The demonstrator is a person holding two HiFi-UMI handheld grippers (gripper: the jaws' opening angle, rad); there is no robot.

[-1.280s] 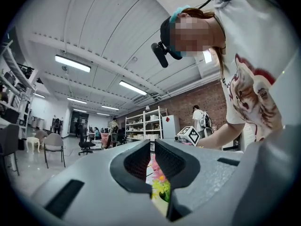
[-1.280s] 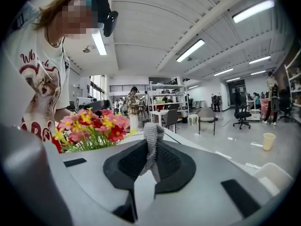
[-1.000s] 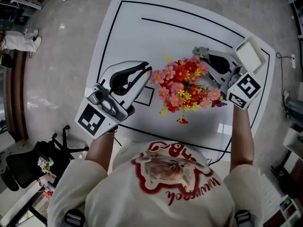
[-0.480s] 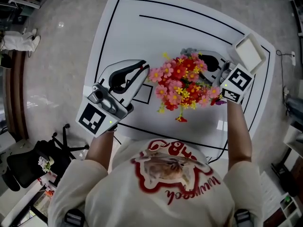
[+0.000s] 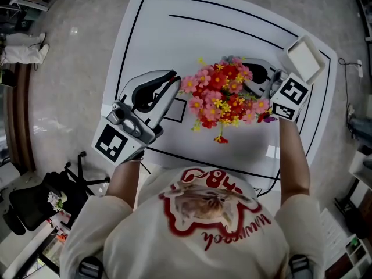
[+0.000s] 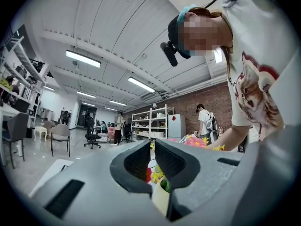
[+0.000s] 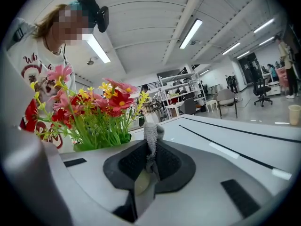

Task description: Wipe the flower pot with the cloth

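The right gripper [image 7: 151, 152] is closing in on the bunch of pink, red and yellow artificial flowers [image 5: 224, 95]. A second ago it was standing off at the blooms' right edge, and now it is dipping in under them on the far side. The left gripper [image 6: 152, 149] is keeping its place. I am reading that as the cloth just arriving at the flower pot, with wiping only starting. The pot is standing on the white, black-lined tabletop [image 5: 174, 34] between both grippers, its body hidden beneath the flowers. The right fingers [image 7: 171, 163] are clamping a grey knitted cloth [image 7: 150, 135], which is sticking up between them. The left fingers [image 6: 136, 163] are sitting almost together, gripping nothing I can make out.
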